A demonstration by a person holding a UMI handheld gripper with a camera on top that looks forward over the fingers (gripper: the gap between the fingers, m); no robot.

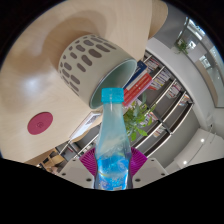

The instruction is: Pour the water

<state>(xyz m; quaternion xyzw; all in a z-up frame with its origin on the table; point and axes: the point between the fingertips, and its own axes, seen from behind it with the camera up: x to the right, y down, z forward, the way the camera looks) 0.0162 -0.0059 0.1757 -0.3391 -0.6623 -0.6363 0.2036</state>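
My gripper [112, 165] is shut on a clear plastic water bottle [112, 140] with a blue cap [112, 96]; both pink pads [88, 160] press its sides. The bottle points forward along the fingers, its cap reaching the rim of a cup [95, 65]. The cup is beige with oval cut-outs in its sleeve and a teal inside, and its mouth faces the bottle. The whole view is tilted. No water shows leaving the bottle, and the cap is on.
The cup stands on a light wooden table [40, 60]. A round pink coaster [40, 122] lies on that table beside the cup. Beyond the table edge are a green plant [138, 118], shelving [165, 100] and windows.
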